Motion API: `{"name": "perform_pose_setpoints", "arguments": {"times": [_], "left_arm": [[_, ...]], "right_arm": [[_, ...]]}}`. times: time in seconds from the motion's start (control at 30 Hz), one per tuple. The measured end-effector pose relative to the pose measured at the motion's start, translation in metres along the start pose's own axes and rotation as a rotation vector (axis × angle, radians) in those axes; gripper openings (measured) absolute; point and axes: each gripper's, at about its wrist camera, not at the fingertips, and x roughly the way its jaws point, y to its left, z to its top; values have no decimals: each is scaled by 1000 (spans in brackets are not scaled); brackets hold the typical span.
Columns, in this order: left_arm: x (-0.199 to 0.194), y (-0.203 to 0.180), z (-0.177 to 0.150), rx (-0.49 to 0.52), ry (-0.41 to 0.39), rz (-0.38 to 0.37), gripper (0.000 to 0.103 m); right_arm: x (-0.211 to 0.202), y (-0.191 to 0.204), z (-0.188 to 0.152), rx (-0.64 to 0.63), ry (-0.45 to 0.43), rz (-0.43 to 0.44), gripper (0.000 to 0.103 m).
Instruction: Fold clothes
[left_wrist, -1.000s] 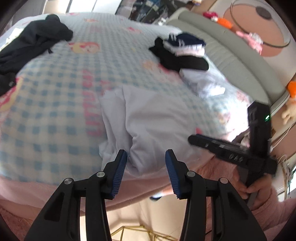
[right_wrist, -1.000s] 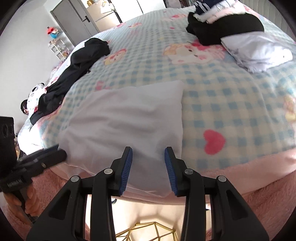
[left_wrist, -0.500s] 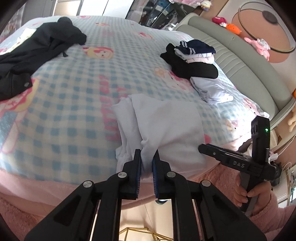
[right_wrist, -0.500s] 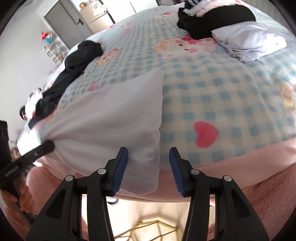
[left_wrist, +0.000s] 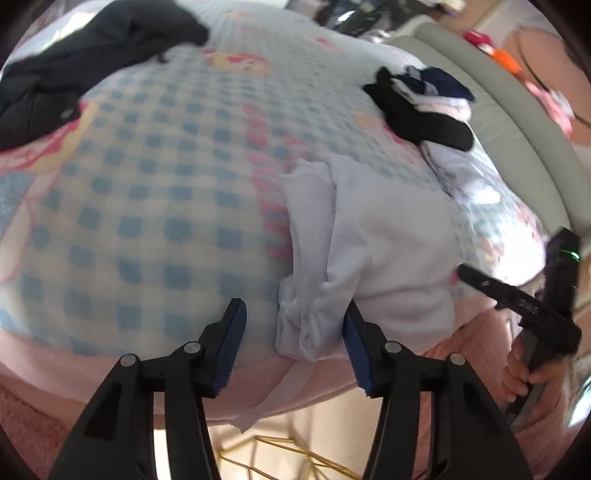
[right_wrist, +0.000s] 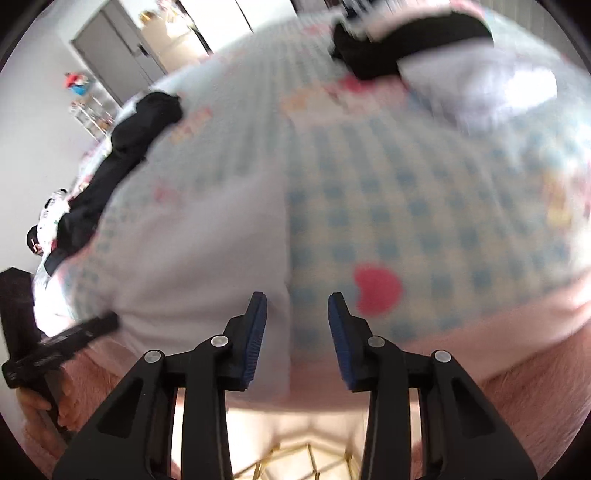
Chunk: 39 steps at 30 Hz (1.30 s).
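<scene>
One pale lilac cloth garment (left_wrist: 373, 236) ahead of both grippers; left gripper (left_wrist: 293, 345) wide open, empty, straddling its bunched edge; right gripper (right_wrist: 297, 334) open, empty, at its side edge; checked blanket (left_wrist: 147, 192) free leftward.

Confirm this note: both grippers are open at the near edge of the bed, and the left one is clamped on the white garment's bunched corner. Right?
Not quite. The left gripper is open too: in the left wrist view its jaws stand wide apart, and the white garment has its bunched corner lying loose between them, unclamped. The right gripper is open, as noted, at the bed edge.
</scene>
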Motion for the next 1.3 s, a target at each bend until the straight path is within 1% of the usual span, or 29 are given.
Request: {"name": "perform_pose_setpoints", "arguments": {"times": [0.07, 0.13, 0.2, 0.27, 0.3, 0.33, 0.43, 0.6, 0.67, 0.7, 0.8, 0.83, 0.87, 0.9, 0.97, 1.03, 1.07, 1.1, 1.13, 1.2, 1.3], "left_arm": [[-12, -7, 6, -9, -57, 3, 54], [-24, -24, 12, 42, -127, 52, 54], [-31, -46, 18, 129, -192, 116, 54], [-31, -68, 21, 208, -231, 177, 54], [-30, -76, 22, 233, -241, 196, 54], [-29, -82, 24, 246, -242, 203, 54], [-19, -88, 29, 243, -205, 122, 54], [8, -94, 23, 281, -128, 111, 54], [21, -88, 17, 269, -86, 93, 54], [26, -86, 15, 267, -74, 101, 55], [27, -74, 15, 224, -63, 113, 56], [26, -69, 15, 207, -59, 113, 56], [26, -65, 16, 193, -58, 120, 56], [25, -60, 15, 183, -60, 141, 56], [24, -49, 13, 155, -59, 152, 58], [20, -42, 11, 129, -77, 131, 58], [17, -39, 10, 117, -89, 118, 58], [13, -37, 10, 110, -105, 123, 58], [9, -36, 11, 109, -124, 144, 58], [-1, -34, 17, 85, -162, 157, 56], [-7, -37, 32, 78, -191, 128, 56]], "right_arm": [[-6, 12, 8, -32, -28, 14, 39], [-6, 23, 11, -65, -36, 31, 39], [3, 29, 9, -90, -14, 26, 39], [16, 33, 4, -100, 25, 34, 39], [23, 34, 1, -101, 47, 42, 39], [29, 36, -3, -115, 63, 31, 39], [38, 41, -8, -146, 71, 16, 42], [42, 40, -10, -141, 72, 21, 44], [42, 38, -10, -130, 69, 32, 44], [41, 37, -11, -125, 69, 35, 44], [38, 33, -14, -114, 68, 43, 44], [37, 29, -15, -101, 62, 31, 44], [36, 25, -15, -88, 55, 19, 44], [37, 20, -15, -70, 53, -35, 46], [43, 6, -16, -21, 75, -61, 52], [39, -7, -16, 47, 71, -6, 52], [38, -7, -13, 44, 65, -9, 52], [37, -8, -9, 41, 60, -12, 52], [36, -8, -6, 38, 55, -15, 52], [33, -8, 1, 31, 44, -22, 52], [30, -9, 11, 21, 29, -31, 52]]}}
